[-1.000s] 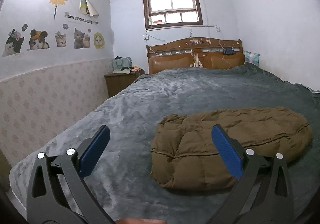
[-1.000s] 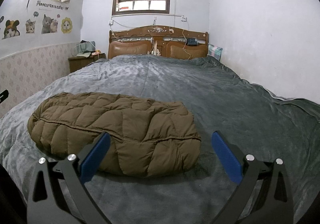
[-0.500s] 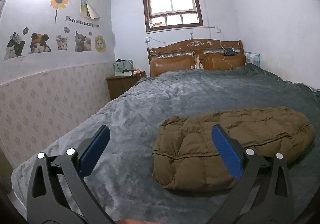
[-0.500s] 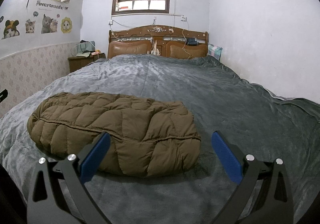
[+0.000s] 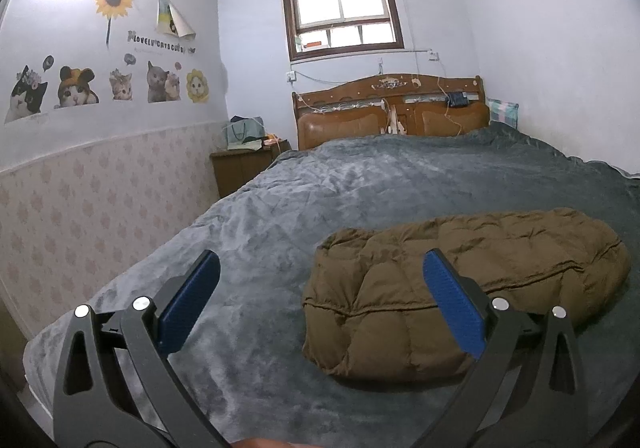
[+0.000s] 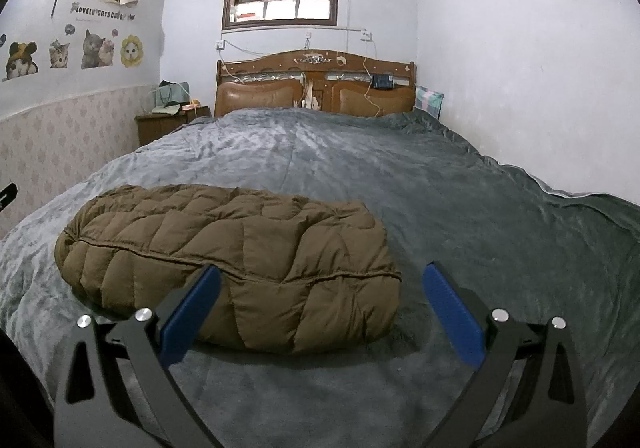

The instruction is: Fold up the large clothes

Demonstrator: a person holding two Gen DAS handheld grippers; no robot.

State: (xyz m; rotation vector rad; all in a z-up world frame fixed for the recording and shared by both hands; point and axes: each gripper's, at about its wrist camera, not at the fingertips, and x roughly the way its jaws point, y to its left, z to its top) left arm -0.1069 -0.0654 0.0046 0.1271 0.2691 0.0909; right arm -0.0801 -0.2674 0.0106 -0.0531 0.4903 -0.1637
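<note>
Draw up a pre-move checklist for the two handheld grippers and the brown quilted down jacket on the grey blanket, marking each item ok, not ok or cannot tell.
1. Left gripper open, holding nothing: ok.
2. Right gripper open, holding nothing: ok.
3. Brown quilted down jacket already folded into a compact bundle: ok.
4. Bundle lies fully on the grey plush blanket, away from its edges: ok.
5. Sleeves tucked inside the bundle: cannot tell.
6. No fabric caught on the blue finger pads: ok.

We cannot see the lower part of the jacket point(image 5: 460, 288) that sits behind one of the left gripper's fingers point(image 5: 454, 304). The items on the nightstand point(image 6: 168, 124) are too small for us to identify, and the bed point(image 6: 520, 228) runs off the frame edges.
</note>
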